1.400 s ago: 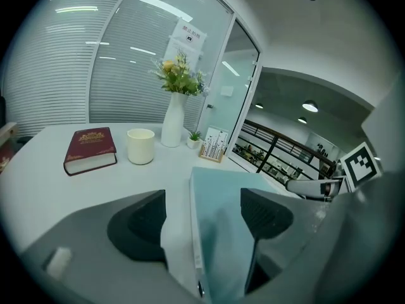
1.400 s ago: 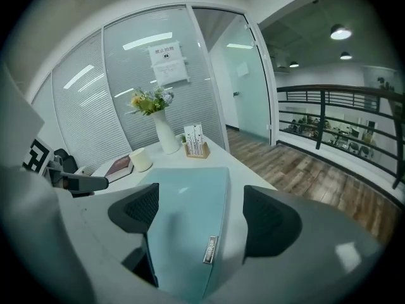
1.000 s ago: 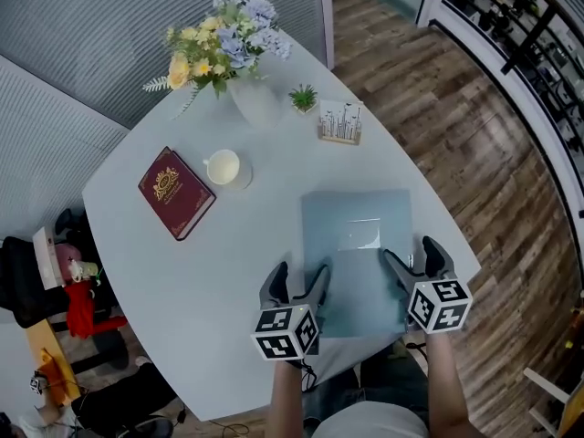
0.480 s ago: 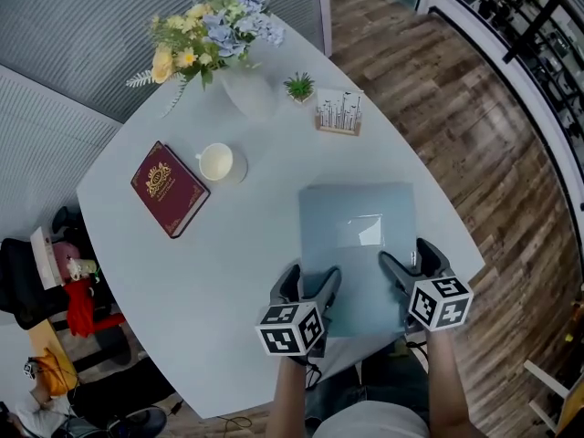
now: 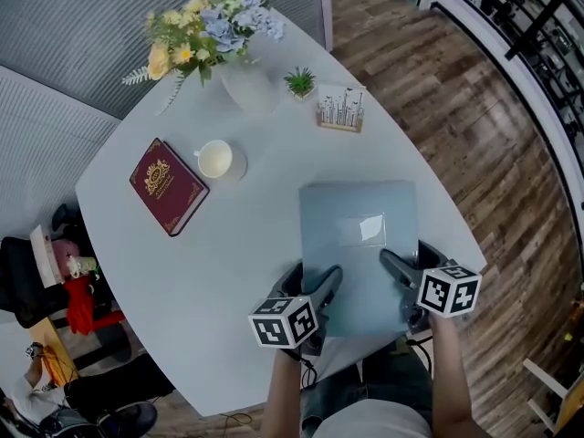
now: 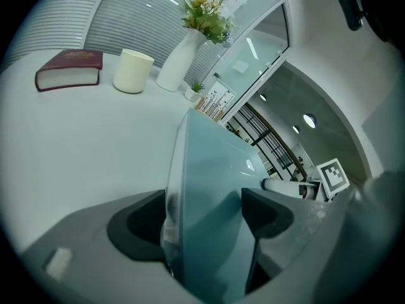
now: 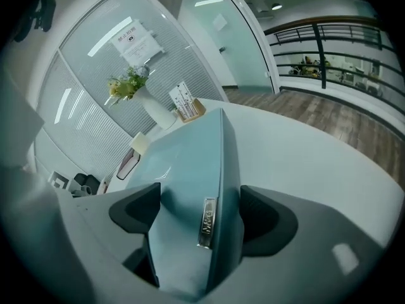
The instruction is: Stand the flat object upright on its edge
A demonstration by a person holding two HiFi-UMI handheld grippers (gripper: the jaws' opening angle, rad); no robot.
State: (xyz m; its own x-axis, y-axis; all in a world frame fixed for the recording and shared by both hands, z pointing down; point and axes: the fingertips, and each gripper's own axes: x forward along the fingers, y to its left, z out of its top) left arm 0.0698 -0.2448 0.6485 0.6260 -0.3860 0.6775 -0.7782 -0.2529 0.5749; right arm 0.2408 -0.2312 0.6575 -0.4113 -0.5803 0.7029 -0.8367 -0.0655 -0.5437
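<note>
Over the last second both grippers had slid forward onto the near edge of the blue folder (image 5: 358, 231). The left gripper (image 5: 314, 276) and right gripper (image 5: 404, 254) each sat clamped on that edge, near its two corners. The folder still lay flat on the table (image 5: 228, 245), so the hold looked set and tipping it upright remained to do

Table (image 5: 182, 272) with book (image 5: 168, 186), cup (image 5: 215, 160), vase (image 5: 248, 89), folder (image 5: 359, 235)
</note>
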